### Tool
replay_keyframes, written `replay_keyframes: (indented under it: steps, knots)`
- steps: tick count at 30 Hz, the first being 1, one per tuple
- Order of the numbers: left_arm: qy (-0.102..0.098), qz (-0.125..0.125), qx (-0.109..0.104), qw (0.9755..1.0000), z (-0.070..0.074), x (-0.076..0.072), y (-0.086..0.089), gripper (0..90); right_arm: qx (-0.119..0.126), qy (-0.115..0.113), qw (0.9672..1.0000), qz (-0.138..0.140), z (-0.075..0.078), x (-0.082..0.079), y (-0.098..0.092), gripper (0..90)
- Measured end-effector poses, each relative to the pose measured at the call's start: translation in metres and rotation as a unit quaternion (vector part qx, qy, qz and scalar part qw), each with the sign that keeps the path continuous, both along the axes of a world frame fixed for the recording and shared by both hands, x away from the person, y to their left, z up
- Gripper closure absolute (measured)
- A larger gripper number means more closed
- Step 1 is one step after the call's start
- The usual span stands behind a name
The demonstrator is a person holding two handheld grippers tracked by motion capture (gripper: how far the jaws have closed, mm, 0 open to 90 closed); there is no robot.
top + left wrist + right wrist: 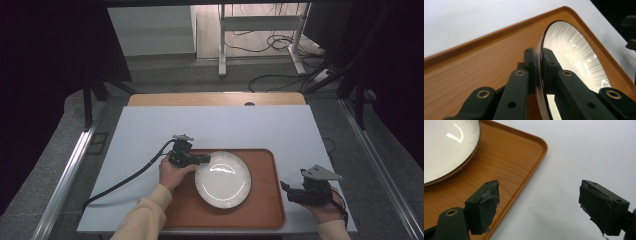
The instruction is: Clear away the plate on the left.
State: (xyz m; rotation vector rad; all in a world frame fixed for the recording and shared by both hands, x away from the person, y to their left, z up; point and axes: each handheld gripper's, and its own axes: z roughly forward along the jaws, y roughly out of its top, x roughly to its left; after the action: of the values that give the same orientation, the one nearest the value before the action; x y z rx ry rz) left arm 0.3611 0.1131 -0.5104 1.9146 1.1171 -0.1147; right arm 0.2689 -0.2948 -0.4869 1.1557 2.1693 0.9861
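1. Left hand-held gripper (204,159) in the high view: pinching the plate (223,179) at its left rim. Plate is on the tray (265,200), which sits on the tabletop (225,125). Looks like the plate is being set down or is about to be lifted; can't tell which.
2. Right hand-held gripper (285,190) in the high view: off the tray's right edge, holding nothing.
3. Left gripper view: jaws clamp the rim, one pad (530,67) under the plate (574,55), the other on top. Plate looks tilted against the tray (486,57). Bite is shallow, so keep the wrist level and move slowly; glazed rim could slip.
4. Right gripper view: right hand-held gripper (539,205) spread wide, empty, straddling the tray (519,165) edge, apart from the plate (446,145). Use it to steady the far rim if the plate sags.
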Motion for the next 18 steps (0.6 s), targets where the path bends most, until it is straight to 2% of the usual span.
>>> replay_keyframes:
  steps: [1, 12, 18]
  knots:
    - [0.002, 0.002, 0.0, 1.0, -0.003, 0.001, 0.0, 84.2, 0.0, 0.0, 1.0, 0.0, 0.0, 0.0, 0.0, 17.2]
    - [-0.004, -0.012, 0.061, 0.9981, -0.015, 0.004, -0.003, 77.2, -0.002, 0.0, 1.0, 0.001, -0.001, -0.001, 0.0, 17.2]
    - [-0.005, -0.021, 0.056, 0.9982, -0.016, 0.003, -0.004, 69.8, -0.004, 0.001, 1.0, 0.003, -0.001, -0.001, 0.0, 17.2]
